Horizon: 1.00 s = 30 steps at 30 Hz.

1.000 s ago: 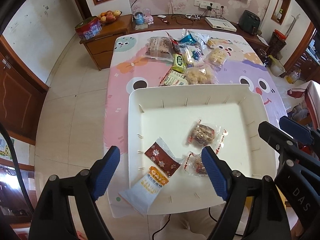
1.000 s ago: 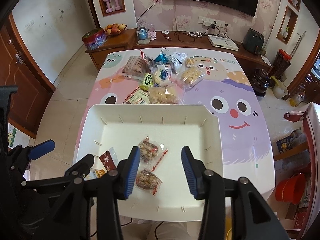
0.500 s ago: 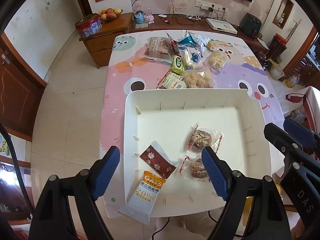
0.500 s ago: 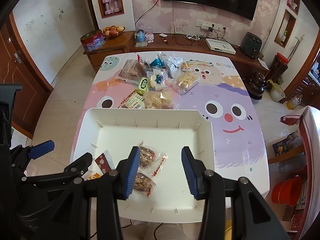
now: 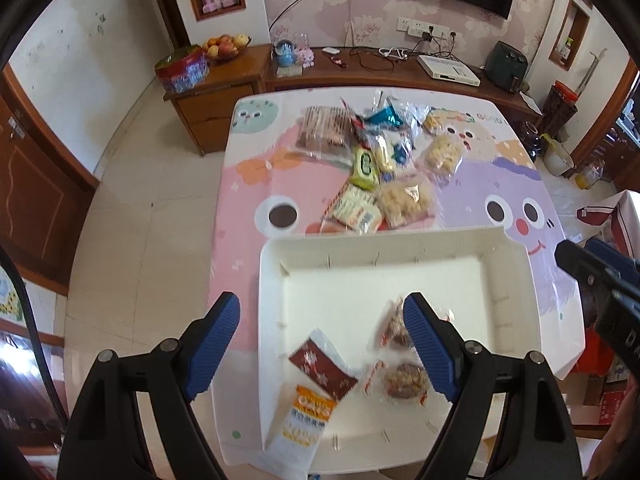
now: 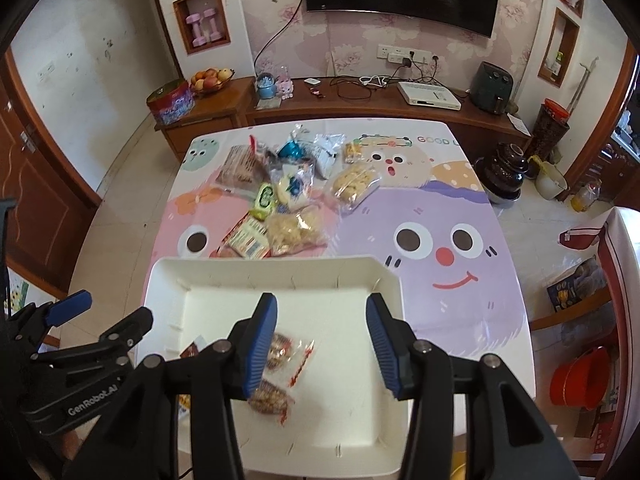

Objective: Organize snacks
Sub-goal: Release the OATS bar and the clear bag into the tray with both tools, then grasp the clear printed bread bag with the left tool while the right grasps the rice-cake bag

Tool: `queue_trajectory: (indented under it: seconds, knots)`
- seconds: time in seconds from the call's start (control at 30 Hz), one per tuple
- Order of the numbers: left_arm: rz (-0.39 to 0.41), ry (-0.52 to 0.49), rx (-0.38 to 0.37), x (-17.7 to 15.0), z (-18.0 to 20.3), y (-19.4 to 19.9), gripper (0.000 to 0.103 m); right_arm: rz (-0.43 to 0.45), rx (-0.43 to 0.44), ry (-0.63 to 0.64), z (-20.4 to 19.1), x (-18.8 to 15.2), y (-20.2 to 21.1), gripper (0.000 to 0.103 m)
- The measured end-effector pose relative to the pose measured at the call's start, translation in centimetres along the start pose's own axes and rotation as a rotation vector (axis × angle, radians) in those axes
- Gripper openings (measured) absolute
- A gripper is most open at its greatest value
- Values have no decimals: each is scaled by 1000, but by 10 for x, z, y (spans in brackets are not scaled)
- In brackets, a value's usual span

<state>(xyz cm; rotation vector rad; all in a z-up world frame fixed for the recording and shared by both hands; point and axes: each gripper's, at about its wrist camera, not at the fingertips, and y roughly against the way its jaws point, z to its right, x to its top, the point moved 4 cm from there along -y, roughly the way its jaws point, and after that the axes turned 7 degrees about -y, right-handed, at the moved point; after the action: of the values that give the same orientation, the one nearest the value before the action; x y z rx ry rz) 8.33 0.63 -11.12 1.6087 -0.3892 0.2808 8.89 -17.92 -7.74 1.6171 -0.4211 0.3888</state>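
Two open grippers above white tray (image 6: 384,280), snack packets (image 5: 404,380) below

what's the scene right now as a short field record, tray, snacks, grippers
tray: white tray at the near end of the cartoon tablecloth
in tray: dark red packet, orange oats packet overhanging the near rim, two clear-wrapped nut bars
not yet sorted: snack pile beyond the tray
left gripper: open, empty
right gripper: open, empty

Both tools have drawn back from the white tray (image 5: 516,276).
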Motion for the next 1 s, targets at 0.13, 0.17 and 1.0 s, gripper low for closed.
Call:
queue_trajectory:
  seconds: [0.13,0.17,1.0]
  knots:
    - [30,-28,36,25,-1,-2,83,20,1,-11,8,24,-7,47]
    - [34,-32,43,33,-3,-3,83,25,1,-10,10,30,-8,47]
    - [-182,0,71,211,-62,-193,83,-220,45,-185,64,189,-203,55]
